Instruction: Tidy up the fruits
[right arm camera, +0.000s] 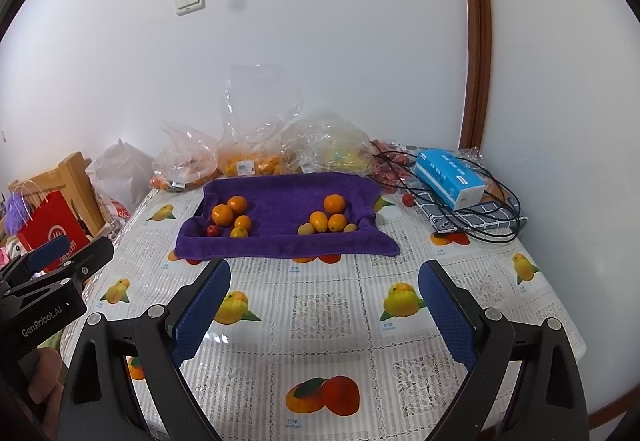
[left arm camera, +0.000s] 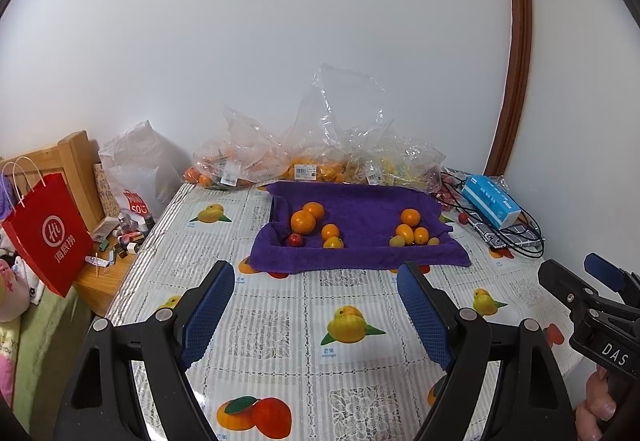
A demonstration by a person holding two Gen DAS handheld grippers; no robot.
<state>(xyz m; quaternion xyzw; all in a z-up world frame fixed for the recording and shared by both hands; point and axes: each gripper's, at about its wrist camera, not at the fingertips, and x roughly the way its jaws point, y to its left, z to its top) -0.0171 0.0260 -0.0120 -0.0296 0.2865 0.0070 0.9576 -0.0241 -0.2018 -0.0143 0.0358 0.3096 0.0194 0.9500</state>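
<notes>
Blurring inside clear bags [left arm camera: 256, 161] hides fruit behind purple towel [left arm camera: 360, 241].

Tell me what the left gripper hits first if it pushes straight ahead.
Probably the near edge of the purple towel; the left gripper is open and only bare tablecloth lies before it. Depth is uncertain.

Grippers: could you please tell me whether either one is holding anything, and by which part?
Nothing is held. The left gripper and right gripper are both open above the tablecloth, short of the towel.
</notes>
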